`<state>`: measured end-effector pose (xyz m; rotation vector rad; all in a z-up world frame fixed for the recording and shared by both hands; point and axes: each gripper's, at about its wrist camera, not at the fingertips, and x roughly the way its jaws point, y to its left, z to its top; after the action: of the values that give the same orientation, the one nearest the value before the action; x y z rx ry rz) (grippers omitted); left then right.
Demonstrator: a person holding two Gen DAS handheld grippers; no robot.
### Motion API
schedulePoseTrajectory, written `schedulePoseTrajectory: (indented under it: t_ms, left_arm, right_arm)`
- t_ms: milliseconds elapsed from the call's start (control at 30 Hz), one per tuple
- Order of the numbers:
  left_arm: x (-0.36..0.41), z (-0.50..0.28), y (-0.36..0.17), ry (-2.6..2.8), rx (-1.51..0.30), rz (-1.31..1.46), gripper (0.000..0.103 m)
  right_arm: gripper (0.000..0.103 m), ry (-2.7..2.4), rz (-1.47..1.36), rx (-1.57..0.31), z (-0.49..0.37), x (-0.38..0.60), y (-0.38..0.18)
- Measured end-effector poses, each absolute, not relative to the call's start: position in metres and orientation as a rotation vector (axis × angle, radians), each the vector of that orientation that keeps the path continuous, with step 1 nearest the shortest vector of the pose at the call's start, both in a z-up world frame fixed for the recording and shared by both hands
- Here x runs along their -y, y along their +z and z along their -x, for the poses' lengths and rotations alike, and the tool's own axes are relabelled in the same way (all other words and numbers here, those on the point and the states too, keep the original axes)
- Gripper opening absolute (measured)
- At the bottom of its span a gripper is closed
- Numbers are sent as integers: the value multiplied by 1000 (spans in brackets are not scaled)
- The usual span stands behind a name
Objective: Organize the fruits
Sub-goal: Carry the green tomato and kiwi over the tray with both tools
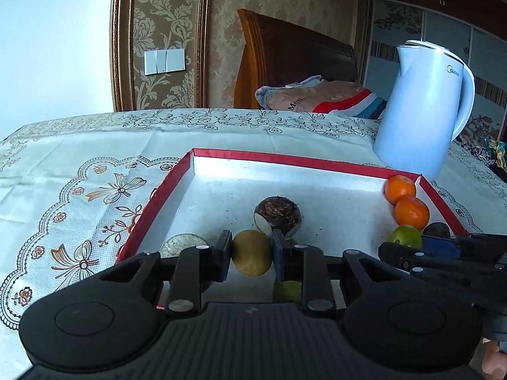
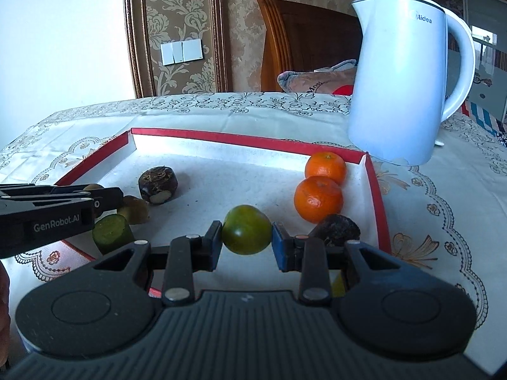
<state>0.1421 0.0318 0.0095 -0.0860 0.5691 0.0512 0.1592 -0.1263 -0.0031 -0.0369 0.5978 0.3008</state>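
While both hands hover over the red-rimmed tray (image 2: 221,137), each gripper already has a fruit clamped between its pads, so what matters next is where each fruit sits relative to the piles in the tray. The right gripper (image 2: 246,237) is clenched on a green tomato-like fruit (image 2: 246,233), held clear of the white tray floor, and the nearest group lies ahead and to its right: two tangerines (image 2: 318,199) touching one another along the right wall, one behind the other, with a dark fruit (image 2: 337,225) just beside the nearer one. The right hand is plainly the closer one to that corner. The left gripper (image 1: 251,253) is closed on a yellowish round fruit (image 1: 251,252); directly beyond it stands a dark brown squat piece with a pale cut patch (image 1: 278,214), and a green piece (image 1: 286,289) lies just under its right finger. Both held fruits are nearly round, so neither has a long axis worth speaking of, and I cannot tell which way the green one's stem end points. The cut green piece, seen from the right wrist, does lie on its side with a flat face turned towards the camera. A white electric kettle (image 2: 402,82) stands on the lace tablecloth (image 1: 95,158) just behind the tray's far right corner; I would judge it near enough to mind when placing there.
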Motion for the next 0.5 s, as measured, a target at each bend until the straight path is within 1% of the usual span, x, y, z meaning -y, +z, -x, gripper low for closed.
schedulePoseTrajectory:
  t_ms: [500]
  left_arm:
    - [-25,-137,6,77,-531,36,26]
  right_arm:
    - [32,291,-7,-601,-160,130,-6]
